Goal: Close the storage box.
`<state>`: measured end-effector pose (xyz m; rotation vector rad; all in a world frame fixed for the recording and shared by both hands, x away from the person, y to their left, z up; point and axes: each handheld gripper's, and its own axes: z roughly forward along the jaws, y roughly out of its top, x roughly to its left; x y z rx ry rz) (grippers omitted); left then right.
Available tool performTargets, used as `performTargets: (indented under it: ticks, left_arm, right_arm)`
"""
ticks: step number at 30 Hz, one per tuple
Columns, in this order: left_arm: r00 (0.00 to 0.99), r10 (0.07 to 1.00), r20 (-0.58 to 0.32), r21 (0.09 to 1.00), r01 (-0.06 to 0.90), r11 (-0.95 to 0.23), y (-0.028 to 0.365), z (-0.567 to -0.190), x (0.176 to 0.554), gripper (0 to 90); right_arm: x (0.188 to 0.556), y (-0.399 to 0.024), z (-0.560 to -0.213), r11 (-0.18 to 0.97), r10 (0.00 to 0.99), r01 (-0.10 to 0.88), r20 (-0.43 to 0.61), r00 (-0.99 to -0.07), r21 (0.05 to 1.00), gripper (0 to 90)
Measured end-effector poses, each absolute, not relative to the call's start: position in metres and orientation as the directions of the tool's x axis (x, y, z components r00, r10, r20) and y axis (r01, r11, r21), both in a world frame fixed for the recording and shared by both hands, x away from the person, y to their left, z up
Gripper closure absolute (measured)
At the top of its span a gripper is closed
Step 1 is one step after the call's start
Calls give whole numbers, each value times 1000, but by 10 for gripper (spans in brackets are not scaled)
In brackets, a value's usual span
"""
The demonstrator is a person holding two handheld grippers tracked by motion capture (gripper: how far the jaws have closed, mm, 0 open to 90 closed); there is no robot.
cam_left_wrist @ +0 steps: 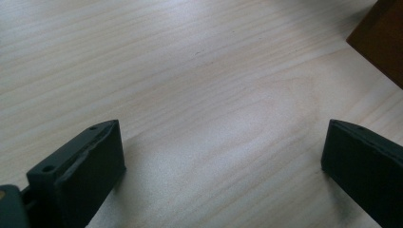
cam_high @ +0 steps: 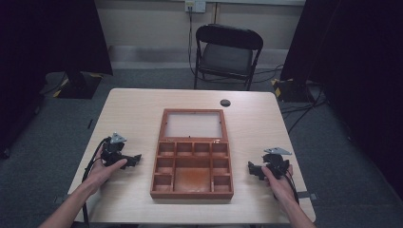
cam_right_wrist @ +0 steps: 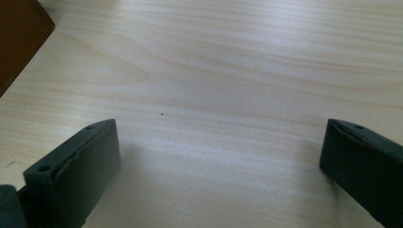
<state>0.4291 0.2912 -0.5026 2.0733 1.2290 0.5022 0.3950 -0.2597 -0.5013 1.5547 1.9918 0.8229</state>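
Grippers rest on the counter (cam_high: 128,102), one at each side of a wooden box (cam_high: 192,153). In the high view the left gripper (cam_high: 135,159) sits at the lower left of the frame, held in the person's left hand (cam_high: 102,170), its tips aimed at the box's left wall and just short of it. Its own view shows both black jaws spread wide with bare counter (cam_left_wrist: 199,95) between them and nothing gripped; a brown corner of the box (cam_left_wrist: 382,38) cuts in at the upper right of that frame, apart from the jaws.

The right gripper (cam_high: 251,168) lies at the lower right of the high view, in the right hand (cam_high: 279,181), tips turned toward the box's right wall, near it but not touching. Its own view shows the same wide, empty spread over the counter (cam_right_wrist: 228,80), with the box (cam_right_wrist: 16,33) at the upper left corner of that frame.

Counted: two grippers, one box. The box lies open in the middle of the frame, its lid (cam_high: 193,124) folded back flat on the far side with a pale panel inside the frame. The tray part has one large middle cell and nine small ones: four along the far row, two down the left, two down the right, and I cannot tell whether any cell holds something. Beyond the counter stands one black chair (cam_high: 228,52); one dark round cap (cam_high: 225,102) sits in the counter near its far edge.
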Motion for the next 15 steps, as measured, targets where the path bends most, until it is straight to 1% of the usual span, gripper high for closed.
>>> performTargets:
  ticks: [6,8,9,10,11,12,13,15]
  left_arm:
    - [476,879,-8,698,632,-336,291,-501,429,1]
    - [474,881,-3,694,635,-339,291,-500,429,33]
    - [465,886,-4,697,637,-331,292,-499,429,33]
    - [464,886,-8,698,637,-328,292,-498,429,71]
    - [462,887,-9,703,634,-323,292,-497,428,108]
    - [464,886,-8,707,629,-323,293,-496,428,165]
    - [468,883,-20,698,639,-324,294,-496,427,164]
    - [464,885,-33,697,645,-312,294,-495,427,162]
  right_arm:
    - [394,-259,-501,171,972,682,-9,-235,711,0]
    - [394,-259,-501,170,973,682,-10,-232,711,0]
    - [394,-258,-501,174,971,682,-9,-238,711,0]
    - [394,-257,-501,172,970,685,-3,-241,708,3]
    - [394,-256,-500,171,971,684,-1,-241,709,24]
    - [394,-256,-500,174,970,682,-4,-243,710,51]
    - [393,-255,-498,165,973,679,-4,-231,715,134]
    - [393,-253,-497,168,971,678,-3,-239,716,134]
